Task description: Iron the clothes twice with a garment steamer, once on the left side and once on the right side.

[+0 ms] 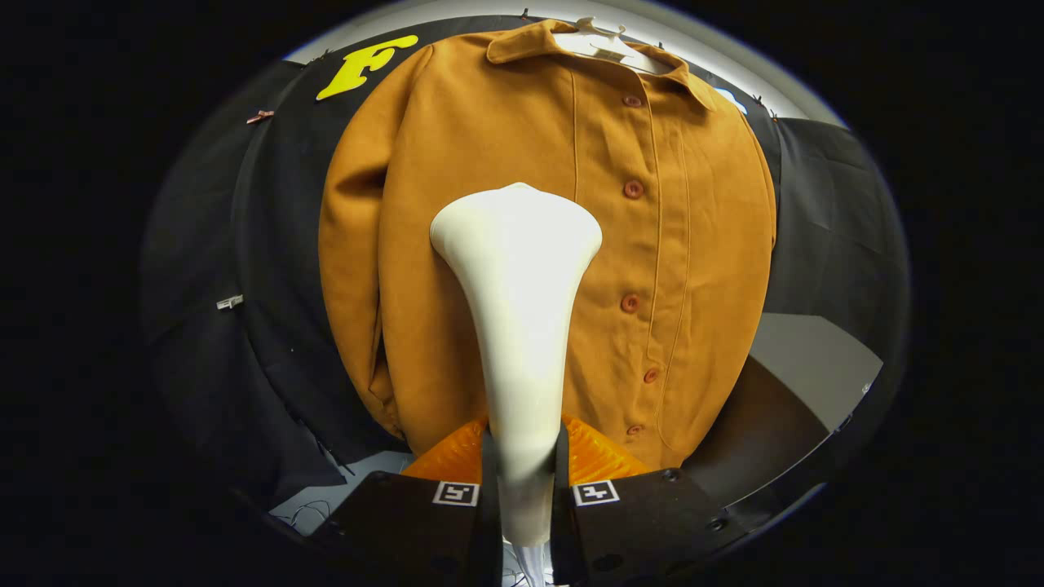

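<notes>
Mustard-brown cloth is taking up most of the scene: a buttoned jacket (522, 244) is hanging on a pale hanger (608, 45) against the booth's black wall cloth (269, 342). Its collar is lying open at the top, and a row of reddish-brown buttons (633, 189) is running down the placket, which is sitting to the right of the steamer. One sleeve is hanging down along the jacket's left edge, a little creased near the cuff.

The claw (526, 481) is clamping on the garment steamer (518, 326), both fingers pressing against the narrow lower part of its white handle. The steamer is rising upright from between the fingers and widening into a broad, flat-topped head. That head is lying in front of the jacket's chest, just left of the button line, at about the level of the second button; whether it is touching the fabric cannot be told.

Beyond the jacket's lower right edge, a grey bench (807, 367) is showing, partly in shadow. A small white clip (230, 302) is sitting pinned on the wall cloth well to the left.
</notes>
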